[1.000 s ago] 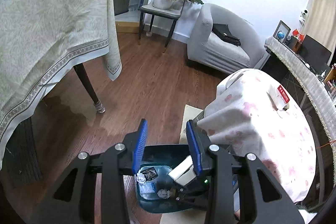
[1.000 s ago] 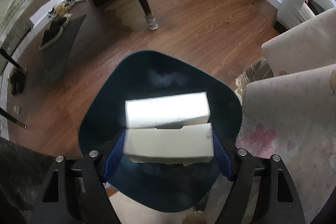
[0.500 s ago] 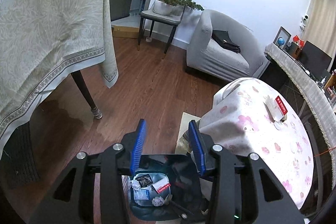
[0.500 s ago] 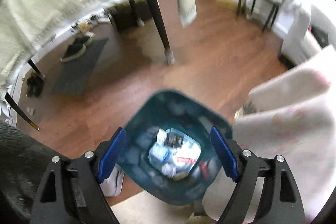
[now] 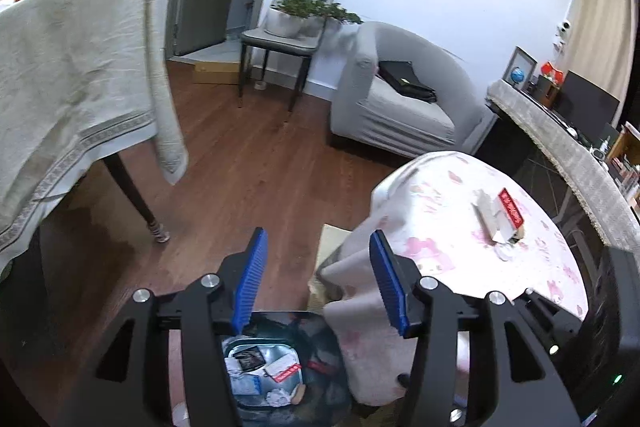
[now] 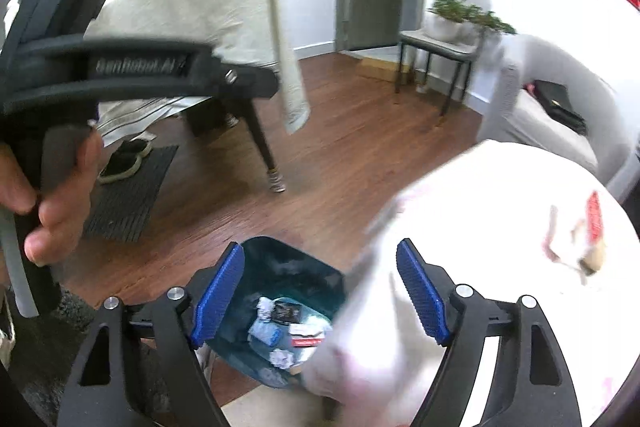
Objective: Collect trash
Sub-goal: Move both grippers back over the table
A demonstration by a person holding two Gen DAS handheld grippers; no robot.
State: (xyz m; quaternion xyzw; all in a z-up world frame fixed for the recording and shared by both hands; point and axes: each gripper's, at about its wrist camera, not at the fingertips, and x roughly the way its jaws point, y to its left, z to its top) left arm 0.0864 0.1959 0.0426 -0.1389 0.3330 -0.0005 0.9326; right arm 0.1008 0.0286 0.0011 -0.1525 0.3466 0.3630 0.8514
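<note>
A dark teal bin [image 5: 320, 337] stands on the wood floor beside the round table and holds crumpled paper and wrappers [image 5: 260, 367]. My left gripper [image 5: 318, 247] hovers above it with its jaws opening and nothing between them. From higher up, my right gripper [image 6: 320, 255] also looks down at the bin [image 6: 288, 263]; its jaws are closing slightly and are empty. On the round table's pink-flowered cloth [image 5: 440, 187] lie a red-and-white packet [image 5: 504, 215] and a small paper wad [image 5: 505, 251]. The packet [image 6: 594, 219] is blurred in the right wrist view.
A table under a long pale cloth [image 5: 80, 87] stands at the left, one dark leg [image 5: 136, 199] near the bin. Behind are a grey armchair [image 5: 400, 95] and a chair with plants [image 5: 296, 27]. A hand [image 6: 52, 195] holds the left tool.
The white box that was between the right jaws is gone from them, and the right gripper has risen away from the bin. The left jaws have widened and moved a little.
</note>
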